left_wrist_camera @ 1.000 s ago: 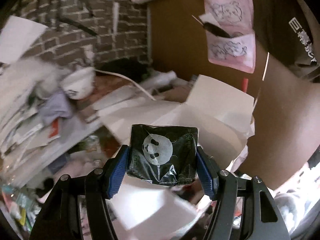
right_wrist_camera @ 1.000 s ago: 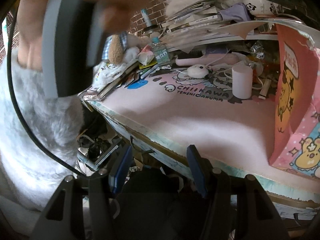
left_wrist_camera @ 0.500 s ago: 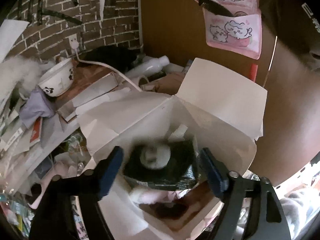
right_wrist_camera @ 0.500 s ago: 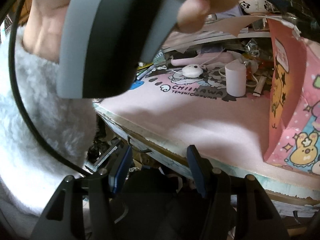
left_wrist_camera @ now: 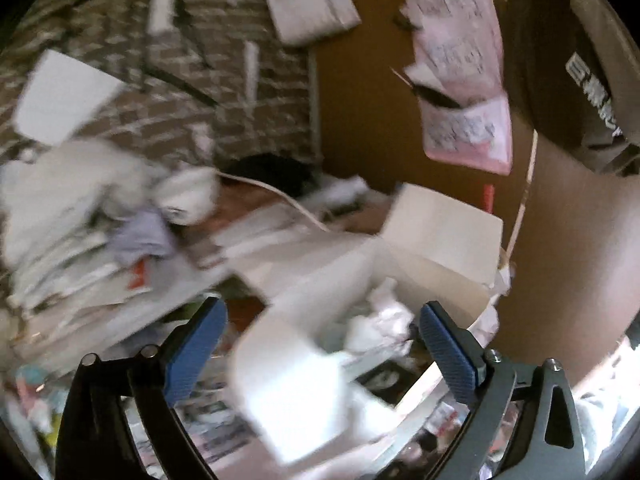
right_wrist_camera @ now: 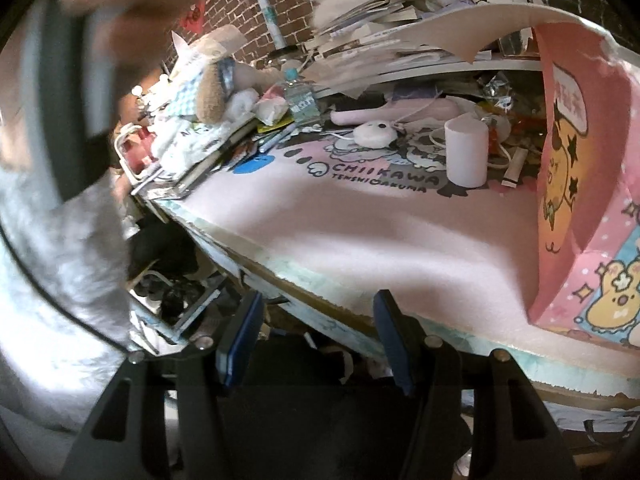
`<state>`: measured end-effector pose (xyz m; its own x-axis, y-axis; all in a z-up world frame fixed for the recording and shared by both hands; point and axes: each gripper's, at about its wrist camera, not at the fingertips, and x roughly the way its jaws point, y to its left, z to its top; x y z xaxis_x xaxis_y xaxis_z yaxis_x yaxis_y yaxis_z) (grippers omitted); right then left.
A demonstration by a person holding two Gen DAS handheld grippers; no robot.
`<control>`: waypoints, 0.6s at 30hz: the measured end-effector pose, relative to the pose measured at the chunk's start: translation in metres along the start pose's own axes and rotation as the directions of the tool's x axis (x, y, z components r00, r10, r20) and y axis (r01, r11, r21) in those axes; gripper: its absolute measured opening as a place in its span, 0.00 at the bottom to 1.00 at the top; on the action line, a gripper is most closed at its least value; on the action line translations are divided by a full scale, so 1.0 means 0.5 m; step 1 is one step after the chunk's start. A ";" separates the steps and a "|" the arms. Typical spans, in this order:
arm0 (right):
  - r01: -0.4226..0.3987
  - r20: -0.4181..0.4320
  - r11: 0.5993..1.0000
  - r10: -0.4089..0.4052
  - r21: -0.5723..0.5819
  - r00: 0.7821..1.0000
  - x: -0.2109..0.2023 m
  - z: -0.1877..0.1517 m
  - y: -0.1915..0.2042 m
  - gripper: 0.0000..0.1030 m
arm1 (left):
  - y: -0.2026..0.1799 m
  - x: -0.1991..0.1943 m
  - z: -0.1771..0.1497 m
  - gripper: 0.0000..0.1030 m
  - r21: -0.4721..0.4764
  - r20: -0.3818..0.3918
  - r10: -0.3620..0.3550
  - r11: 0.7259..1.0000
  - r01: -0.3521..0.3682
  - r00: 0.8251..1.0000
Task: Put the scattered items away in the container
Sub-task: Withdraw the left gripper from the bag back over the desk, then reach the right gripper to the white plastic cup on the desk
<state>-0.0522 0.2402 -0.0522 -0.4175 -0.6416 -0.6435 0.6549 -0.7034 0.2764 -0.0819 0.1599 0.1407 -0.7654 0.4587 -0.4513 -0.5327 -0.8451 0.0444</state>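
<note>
My left gripper [left_wrist_camera: 322,320] stands wide open above the open cardboard box [left_wrist_camera: 440,224], with nothing between its blue pads. The black panda packet [left_wrist_camera: 382,376] lies down inside the box beside crumpled white paper [left_wrist_camera: 384,320]. The left wrist view is blurred by motion. My right gripper [right_wrist_camera: 318,316] is open and empty, hovering off the near edge of the pink desk mat [right_wrist_camera: 360,232]. The box's pink cartoon-printed side [right_wrist_camera: 580,200] rises at the right in the right wrist view.
A white cylinder [right_wrist_camera: 466,150], a white mouse-like gadget [right_wrist_camera: 376,134], a plush toy [right_wrist_camera: 212,92] and a small bottle [right_wrist_camera: 300,98] stand at the back of the mat. Stacked papers fill the shelf [right_wrist_camera: 400,40]. A hand in a fluffy sleeve [right_wrist_camera: 60,220] holds the other gripper at left.
My left gripper opened over the box and let the panda packet drop inside, then pulled back upward. The right gripper has stayed open near the desk edge.
</note>
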 end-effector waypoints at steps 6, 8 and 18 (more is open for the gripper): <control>0.150 0.055 0.989 -0.150 -0.008 0.987 0.024 0.019 0.011 0.57 | 0.080 -0.129 -0.090 0.97 -0.109 0.072 0.250 0.964 -0.241 0.966; 0.237 0.080 0.971 -0.236 -0.013 0.969 0.040 0.032 0.013 0.60 | 0.098 -0.164 -0.132 0.98 -0.137 0.078 0.308 0.945 -0.296 0.948; 0.611 0.109 0.788 -0.603 -0.072 0.790 0.134 0.114 0.000 0.71 | 0.142 -0.254 -0.294 0.99 -0.221 0.059 0.359 0.915 -0.338 0.932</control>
<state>-0.1159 0.1797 -0.0547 -0.7936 -0.1162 -0.5972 0.3064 -0.9244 -0.2272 0.0304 0.0013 0.0699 -0.9255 0.1405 -0.3517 -0.1488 -0.9889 -0.0035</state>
